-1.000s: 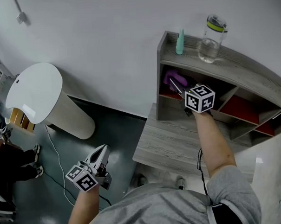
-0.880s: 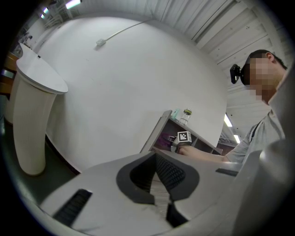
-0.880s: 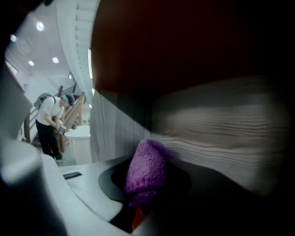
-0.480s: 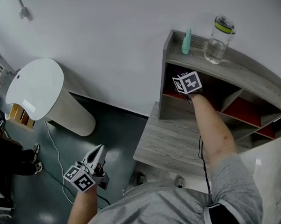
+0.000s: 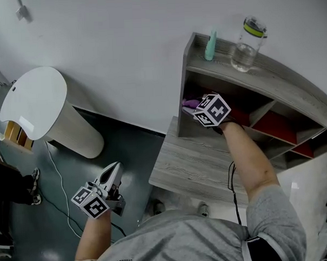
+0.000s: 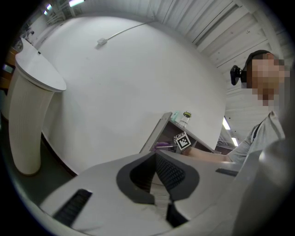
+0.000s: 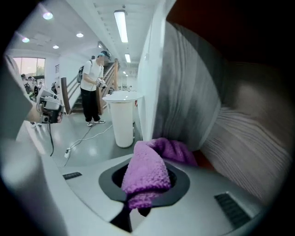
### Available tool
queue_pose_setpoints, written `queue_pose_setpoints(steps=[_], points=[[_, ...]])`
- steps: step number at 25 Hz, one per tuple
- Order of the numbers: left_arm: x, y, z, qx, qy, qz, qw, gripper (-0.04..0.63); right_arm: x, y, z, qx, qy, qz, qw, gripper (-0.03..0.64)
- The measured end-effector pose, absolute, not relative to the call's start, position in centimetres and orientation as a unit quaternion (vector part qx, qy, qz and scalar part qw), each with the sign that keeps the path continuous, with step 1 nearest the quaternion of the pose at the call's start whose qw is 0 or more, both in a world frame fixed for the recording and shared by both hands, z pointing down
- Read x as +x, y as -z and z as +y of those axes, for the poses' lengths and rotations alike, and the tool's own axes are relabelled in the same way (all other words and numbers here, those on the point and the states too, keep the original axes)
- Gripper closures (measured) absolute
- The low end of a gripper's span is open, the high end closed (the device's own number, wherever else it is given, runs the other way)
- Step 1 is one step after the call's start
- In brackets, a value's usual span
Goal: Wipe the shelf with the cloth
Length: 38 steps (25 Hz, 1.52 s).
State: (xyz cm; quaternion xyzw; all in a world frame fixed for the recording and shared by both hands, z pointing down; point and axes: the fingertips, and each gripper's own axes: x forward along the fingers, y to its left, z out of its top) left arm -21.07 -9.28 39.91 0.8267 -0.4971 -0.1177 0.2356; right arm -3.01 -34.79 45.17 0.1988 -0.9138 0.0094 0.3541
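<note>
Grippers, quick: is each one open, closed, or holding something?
Left gripper: closed, empty.
Right gripper: closed on the purple cloth, at the shelf.

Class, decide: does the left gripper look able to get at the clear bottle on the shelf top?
Probably not from here: the left gripper hangs low over the floor, far from the bottle, though nothing blocks the shelf top.
</note>
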Motion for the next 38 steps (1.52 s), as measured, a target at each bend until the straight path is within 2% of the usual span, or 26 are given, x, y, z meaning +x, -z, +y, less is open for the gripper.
queue_pose_setpoints(steps=[3,5,9,12,18,23,29,32,38], points=[[-20.8,-40.1,-9.3,0.83,0.116,-0.491,0.238,0.583,-3.4,-44.8,-32.5,0.165,-0.015,-0.925,0.341,0.545],[-21.1,-40.3,-9.3,0.832,0.112,-0.488,0.24,0.583,-2.9,-42.9,-32.3,0.178,-0.024,-0.938,0.296,0.545],[-22.2,-40.9,-9.6,0.841,0.101,-0.477,0.232,0.583,0.5,-37.9,-35.9,0.307,-0.005,-0.936,0.174,0.543],[-23.1,-42.1,-9.4,0.849,0.088,-0.462,0.241,0.583,3.3,-36.6,-38.7,0.431,0.04,-0.893,0.122,0.543],[-24.3,-44.0,-9.5,0.868,0.063,-0.426,0.245,0.583,1.0,-35.6,-41.8,0.511,0.168,-0.833,0.127,0.543],[-25.2,-46.2,-9.9,0.872,0.056,-0.413,0.258,0.583,0.1,-34.3,-44.8,0.548,0.197,-0.806,0.106,0.543],[-25.5,-48.6,-9.1,0.865,0.051,-0.41,0.284,0.583,0.6,-33.3,-45.5,0.56,0.235,-0.784,0.129,0.541],[-25.5,-49.0,-9.0,0.863,0.056,-0.413,0.287,0.583,3.3,-32.7,-45.5,0.589,0.216,-0.77,0.117,0.54],[-24.2,-49.1,-8.2,0.86,0.067,-0.413,0.292,0.583,14.1,-32.9,-44.3,0.662,0.16,-0.726,0.092,0.538]])
